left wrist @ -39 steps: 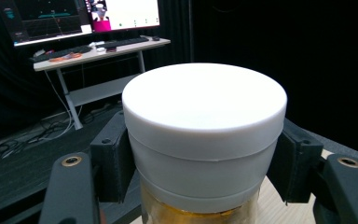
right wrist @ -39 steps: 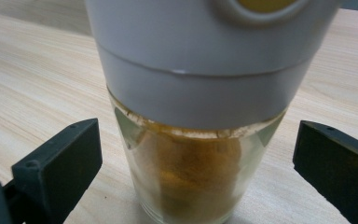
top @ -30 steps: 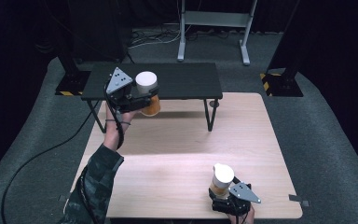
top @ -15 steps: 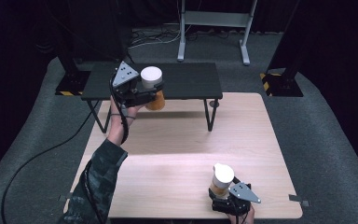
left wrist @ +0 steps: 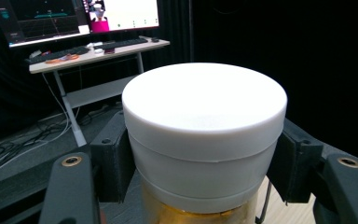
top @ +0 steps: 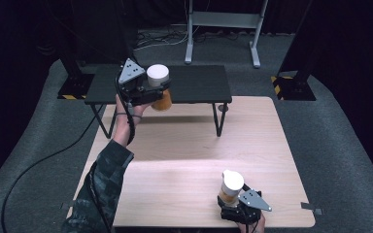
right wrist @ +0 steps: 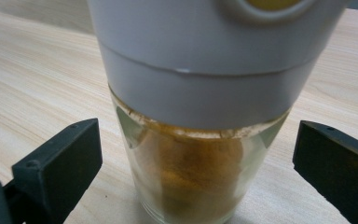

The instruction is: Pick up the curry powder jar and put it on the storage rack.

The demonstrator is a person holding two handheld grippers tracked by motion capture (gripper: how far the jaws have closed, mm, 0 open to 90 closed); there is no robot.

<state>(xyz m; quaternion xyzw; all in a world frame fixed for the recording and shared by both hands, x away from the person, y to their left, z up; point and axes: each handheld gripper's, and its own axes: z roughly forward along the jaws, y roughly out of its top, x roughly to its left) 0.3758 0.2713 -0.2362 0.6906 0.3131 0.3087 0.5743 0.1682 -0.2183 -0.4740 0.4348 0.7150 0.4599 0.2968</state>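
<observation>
Two clear glass spice jars with white plastic lids and orange-brown powder inside, two hand-held grippers, one low black shelf-table (top: pixel 194 83) standing at the far edge of the light wooden worktop (top: pixel 184 145).

Left hand-held gripper (top: pixel 161 92): jaws closed on the first jar (top: pixel 159 87), pads pressing the lid's skirt from both sides, seen close up in the left gripper view (left wrist: pixel 204 140). The jar is carried upright in the air at the front edge of the black shelf-table, near its left end; held upright and by the lid, it probably keeps its powder settled and can be set down flat on the shelf-table.

Right hand-held gripper (top: pixel 233 196): jaws spread wide on either side of the second jar (top: pixel 231 187), both pads apart from the glass (right wrist: pixel 200 177), holding nothing. This jar stands on the worktop well in front of the shelf-table, at the near right; the straddling jaws suggest a grip about to be taken or just given up.
</observation>
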